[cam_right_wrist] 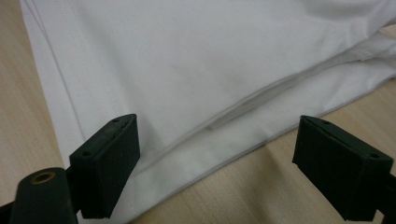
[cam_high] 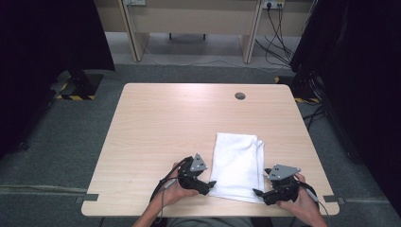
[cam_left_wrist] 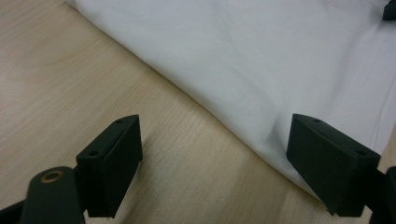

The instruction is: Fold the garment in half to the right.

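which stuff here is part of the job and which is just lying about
In the job: folded white cloth, left gripper and right gripper, both open at its near corners.
Just about: table, its cable hole, floor cables.

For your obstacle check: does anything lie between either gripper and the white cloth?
Nothing visible does. The left gripper and right gripper, both open, sit at the near corners of the cloth, with only bare table around.

No lettering, label, brand, number or sign can be read anywhere here, not on the folded white cloth (cam_high: 237,165), not on the pale wooden worktop (cam_high: 165,123), and the yellow-and-black striped tape (cam_high: 75,97) on the floor carries stripes, no words.
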Available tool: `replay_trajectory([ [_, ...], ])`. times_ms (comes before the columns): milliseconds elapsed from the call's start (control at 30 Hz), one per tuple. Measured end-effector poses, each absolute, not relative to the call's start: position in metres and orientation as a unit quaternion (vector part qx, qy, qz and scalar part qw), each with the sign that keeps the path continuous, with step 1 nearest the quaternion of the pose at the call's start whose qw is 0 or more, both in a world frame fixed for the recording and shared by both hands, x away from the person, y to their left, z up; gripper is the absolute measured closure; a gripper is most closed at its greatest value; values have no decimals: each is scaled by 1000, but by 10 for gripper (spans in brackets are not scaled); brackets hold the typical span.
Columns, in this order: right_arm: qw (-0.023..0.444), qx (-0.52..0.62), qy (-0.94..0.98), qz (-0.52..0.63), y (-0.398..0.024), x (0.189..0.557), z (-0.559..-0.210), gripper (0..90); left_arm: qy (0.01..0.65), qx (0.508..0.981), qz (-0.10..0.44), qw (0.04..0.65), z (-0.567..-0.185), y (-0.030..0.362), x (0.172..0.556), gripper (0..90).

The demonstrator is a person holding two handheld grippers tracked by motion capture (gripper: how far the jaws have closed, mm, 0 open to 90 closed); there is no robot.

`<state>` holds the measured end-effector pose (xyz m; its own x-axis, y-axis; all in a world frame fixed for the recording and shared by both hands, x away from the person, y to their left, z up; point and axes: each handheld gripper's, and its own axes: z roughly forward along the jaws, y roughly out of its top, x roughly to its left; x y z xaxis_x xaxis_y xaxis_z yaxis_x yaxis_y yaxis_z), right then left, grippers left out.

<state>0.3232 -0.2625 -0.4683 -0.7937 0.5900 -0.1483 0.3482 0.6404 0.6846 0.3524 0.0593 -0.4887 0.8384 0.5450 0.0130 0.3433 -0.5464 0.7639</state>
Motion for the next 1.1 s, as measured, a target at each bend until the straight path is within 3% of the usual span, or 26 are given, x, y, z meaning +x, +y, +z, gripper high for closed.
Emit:
replay_trajectory([
  [100,136,257,895,338,-254,329,-478,154,256,871,124,402,-489,62,351,170],
  [333,160,260,892,335,-255,340,-460,151,255,871,123,402,-489,68,344,171],
  [367,163,276,874,366,-251,357,-454,133,255,871,123,402,-489,68,344,171],
  [433,163,276,874,366,-251,357,-454,133,255,871,123,402,-489,71,342,171],
  [533,164,287,856,397,-228,400,-453,131,255,871,122,402,-489,72,342,173],
  [600,164,287,856,397,-228,400,-453,131,254,871,125,402,-489,72,341,174],
  [700,153,281,870,375,-204,429,-468,132,253,871,126,402,-489,72,340,180],
  [767,153,281,870,375,-204,429,-468,137,252,870,127,404,-489,72,339,201],
  [800,141,309,860,380,-215,440,-481,194,252,870,127,404,-489,72,338,201],
  [867,156,319,856,376,-229,443,-477,223,253,870,126,404,-489,72,338,209],
  [933,181,341,857,342,-234,444,-473,102,256,870,121,404,-489,71,339,207],
  [1100,183,327,844,383,-243,434,-464,143,256,870,120,404,-489,71,339,205],
])
